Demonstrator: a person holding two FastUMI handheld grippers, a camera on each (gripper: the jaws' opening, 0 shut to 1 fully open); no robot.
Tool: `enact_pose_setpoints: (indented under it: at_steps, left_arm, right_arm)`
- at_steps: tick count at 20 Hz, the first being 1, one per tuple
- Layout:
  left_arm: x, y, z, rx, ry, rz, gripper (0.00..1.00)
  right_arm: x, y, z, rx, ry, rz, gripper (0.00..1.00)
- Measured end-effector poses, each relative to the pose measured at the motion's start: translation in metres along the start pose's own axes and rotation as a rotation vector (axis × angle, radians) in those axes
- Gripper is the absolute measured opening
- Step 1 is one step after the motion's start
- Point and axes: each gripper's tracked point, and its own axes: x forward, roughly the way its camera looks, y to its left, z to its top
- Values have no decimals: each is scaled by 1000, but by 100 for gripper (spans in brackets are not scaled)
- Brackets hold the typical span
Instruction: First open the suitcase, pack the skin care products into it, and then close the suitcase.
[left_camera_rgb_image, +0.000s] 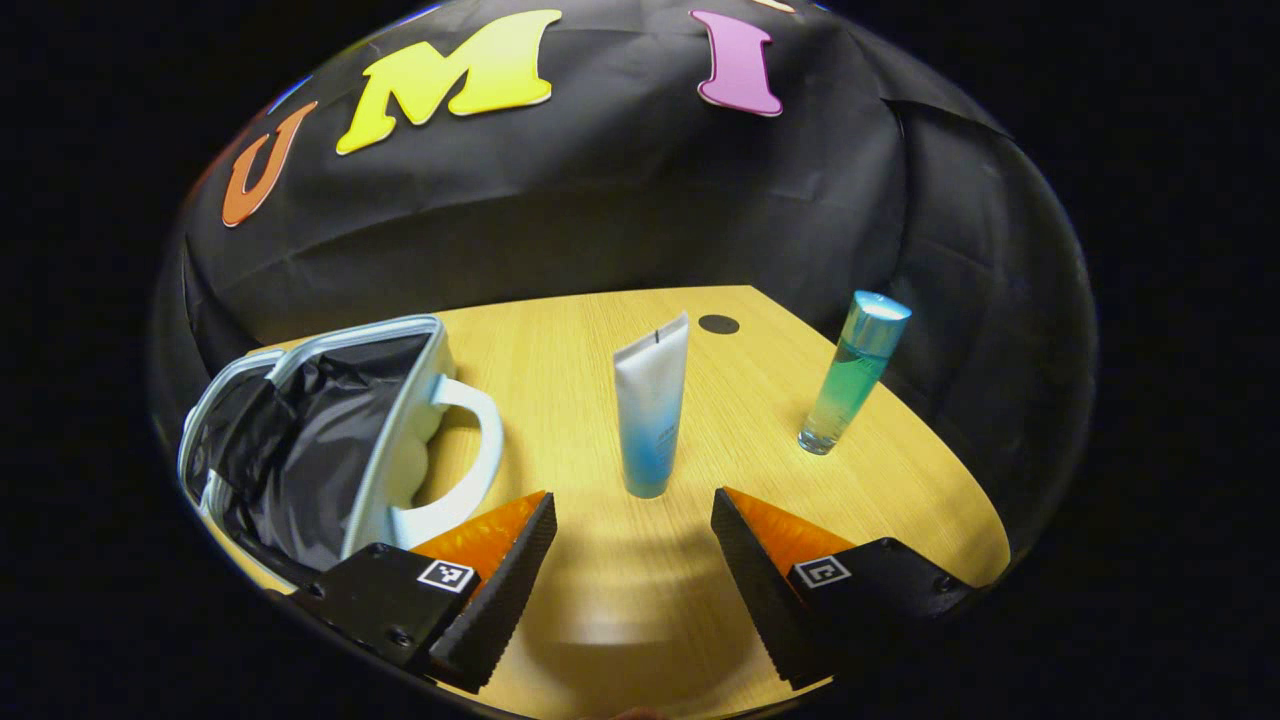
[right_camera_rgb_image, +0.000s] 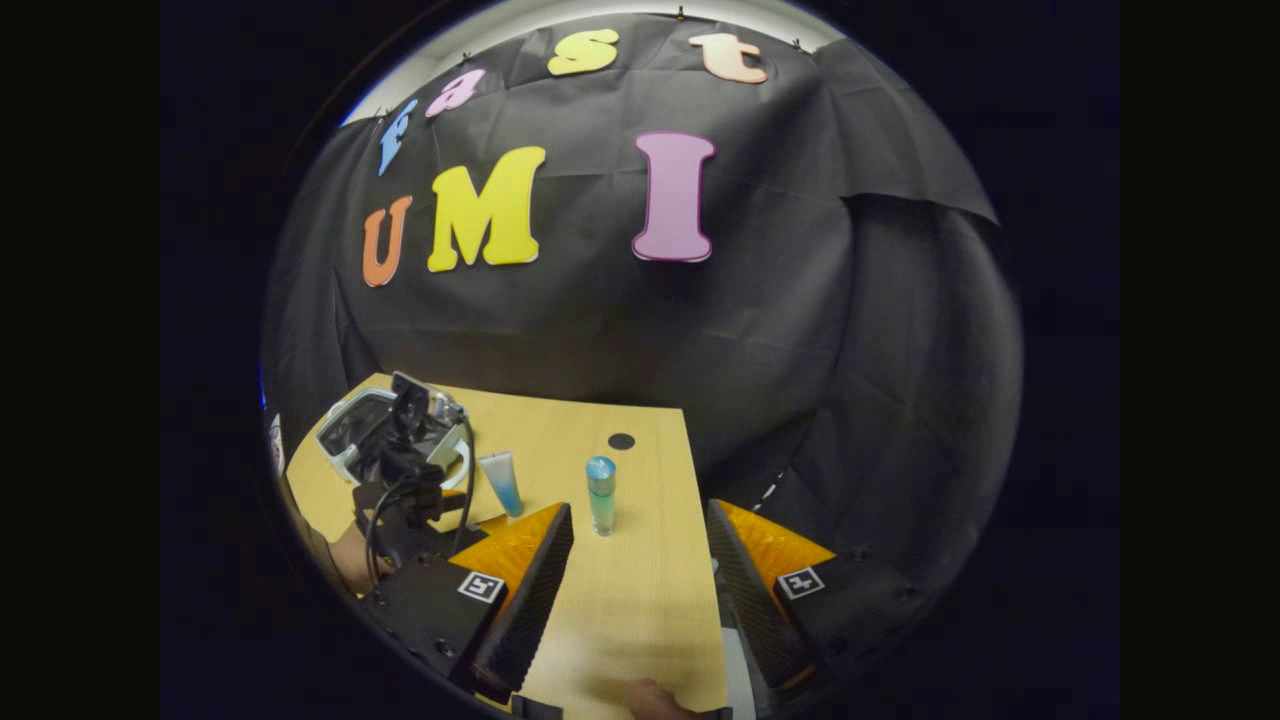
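Observation:
In the left gripper view a small pale suitcase (left_camera_rgb_image: 330, 440) lies open at the left, showing its dark lining and a white handle. A white-and-blue tube (left_camera_rgb_image: 652, 410) stands upright just beyond my left gripper (left_camera_rgb_image: 634, 515), which is open with nothing between its fingers. A tall green-blue bottle (left_camera_rgb_image: 853, 373) stands to the right. In the right gripper view my right gripper (right_camera_rgb_image: 638, 525) is open above the table's near edge, the bottle (right_camera_rgb_image: 601, 495) a little ahead of it. Farther left stand the tube (right_camera_rgb_image: 501, 482), the suitcase (right_camera_rgb_image: 352, 425) and the left gripper (right_camera_rgb_image: 405, 470) in a hand.
The wooden table (left_camera_rgb_image: 620, 610) has a small dark round cap (left_camera_rgb_image: 718, 324) near its far edge. The table's right edge (right_camera_rgb_image: 700, 540) runs under my right gripper. Black cloth walls close the booth behind and to the right.

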Motion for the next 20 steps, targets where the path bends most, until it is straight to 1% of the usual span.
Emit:
enact_pose_setpoints:
  at_steps: [2, 3, 5, 7, 8, 9, 10, 11, 12, 13, 15, 16, 19, 20]
  left_arm:
    - [21, 1, 7, 1, -13, 19, 99]
    - [28, -1, 9, -1, -15, 16, 99]
    - [41, 0, 12, 0, -17, 26, 99]
    - [54, -1, 12, -7, -13, 34, 94]
    - [57, -2, 13, -8, -14, 35, 86]
    - [60, -2, 12, -5, -13, 32, 83]
    - [62, 0, 10, 6, -4, 41, 74]
    - [62, -1, 8, 11, 1, 39, 70]
    - [65, -2, 8, 8, 2, 33, 55]
    - [65, -3, 9, 5, -3, 27, 58]
    - [66, -5, 9, 2, 1, 10, 53]
    - [65, -6, 8, 1, 6, 2, 45]
    - [49, -8, 18, -7, -10, -19, 44]
    - [39, -7, 25, -9, -20, -23, 43]
  right_arm:
    - [4, 0, -6, 38, 27, 18, 80]
    - [6, 0, -8, 53, 36, 22, 80]
    - [12, 0, -13, 52, 48, 25, 80]
    - [16, -3, -20, 38, 58, 22, 80]
    - [18, -6, -23, 36, 63, 18, 80]
    - [21, -7, -25, 36, 68, 16, 80]
    - [24, -7, -26, 35, 68, 16, 80]
    - [27, -6, -27, 30, 69, 17, 80]
    - [31, -5, -28, 25, 69, 23, 80]
    - [35, -4, -29, 19, 71, 30, 80]
    - [46, -2, -29, 12, 72, 34, 80]
    - [52, -2, -29, 9, 72, 36, 80]
    - [70, 6, -29, 10, 81, 60, 80]
    - [76, 14, -31, 11, 89, 85, 80]
